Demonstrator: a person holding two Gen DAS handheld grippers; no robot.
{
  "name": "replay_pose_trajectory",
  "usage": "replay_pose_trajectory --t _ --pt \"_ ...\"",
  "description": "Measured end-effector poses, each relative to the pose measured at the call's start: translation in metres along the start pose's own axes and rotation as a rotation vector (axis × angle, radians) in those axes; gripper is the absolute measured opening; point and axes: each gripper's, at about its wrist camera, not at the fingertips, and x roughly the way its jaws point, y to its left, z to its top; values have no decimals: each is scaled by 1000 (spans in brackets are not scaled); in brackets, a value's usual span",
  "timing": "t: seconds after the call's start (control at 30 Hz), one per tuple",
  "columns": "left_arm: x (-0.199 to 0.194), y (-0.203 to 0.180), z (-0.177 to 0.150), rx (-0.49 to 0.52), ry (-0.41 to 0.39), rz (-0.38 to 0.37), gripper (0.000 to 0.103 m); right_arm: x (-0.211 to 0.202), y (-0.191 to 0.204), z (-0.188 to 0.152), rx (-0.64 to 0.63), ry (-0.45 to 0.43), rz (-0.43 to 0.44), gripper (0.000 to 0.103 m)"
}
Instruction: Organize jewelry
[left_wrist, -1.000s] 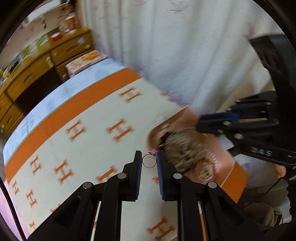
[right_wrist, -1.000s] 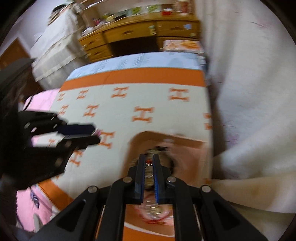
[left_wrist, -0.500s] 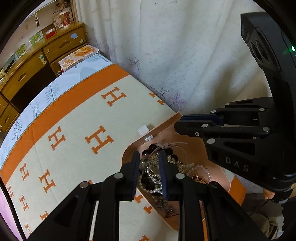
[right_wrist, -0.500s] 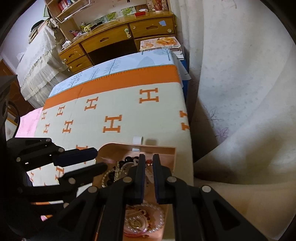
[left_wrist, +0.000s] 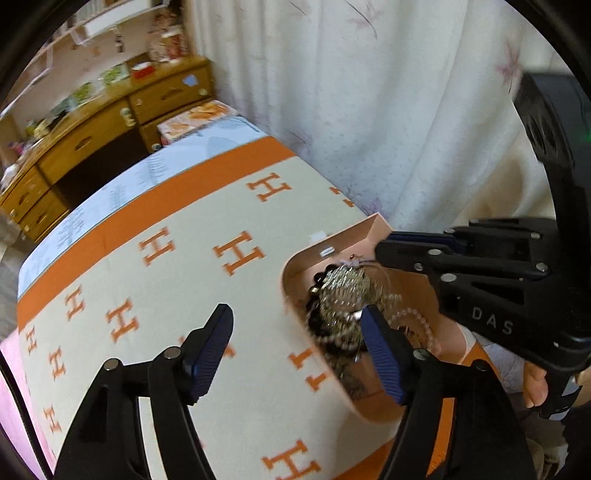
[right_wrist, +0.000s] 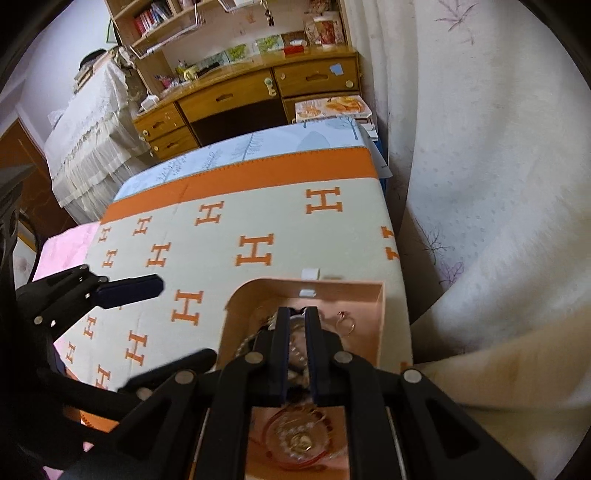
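A pink open box (left_wrist: 295, 262) (right_wrist: 380, 306) holds a tangle of silver chains and bead strands (left_wrist: 343, 295). My left gripper (left_wrist: 297, 317) is open, its right finger over the box edge by the tangle, its left finger over the cloth. It holds nothing. My right gripper (right_wrist: 296, 314) hovers over the box with its fingers nearly closed; nothing shows clearly between them. A gold ring with a red stone (right_wrist: 346, 323) lies on the box floor just right of the right gripper. A round pink dish with beads (right_wrist: 299, 435) sits below the right gripper.
The box rests on a cream cloth with orange H marks (left_wrist: 236, 254) (right_wrist: 255, 251) at its right edge, against a white curtain (left_wrist: 369, 110). A wooden desk with drawers (right_wrist: 258, 92) stands beyond. A pink cloth (right_wrist: 62, 247) lies at the left.
My left gripper went from shut to wide open and shifted left of the jewelry pile. A ring now lies in the box. My right gripper stays over the box.
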Motion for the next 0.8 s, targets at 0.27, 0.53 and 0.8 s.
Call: replay_pose_trajectory --t 0.27,0.53,0.8 --pt "-70 25 -59 -152 -134 109 88 -31 25 -48 35 -53 60 14" --pt "-141 28 -119 -273 -249 279 102 -72 74 -86 2 -130 115 29" --pt "-182 18 -153 -345 -326 404 102 -105 118 -103 -76 -234 117 55"
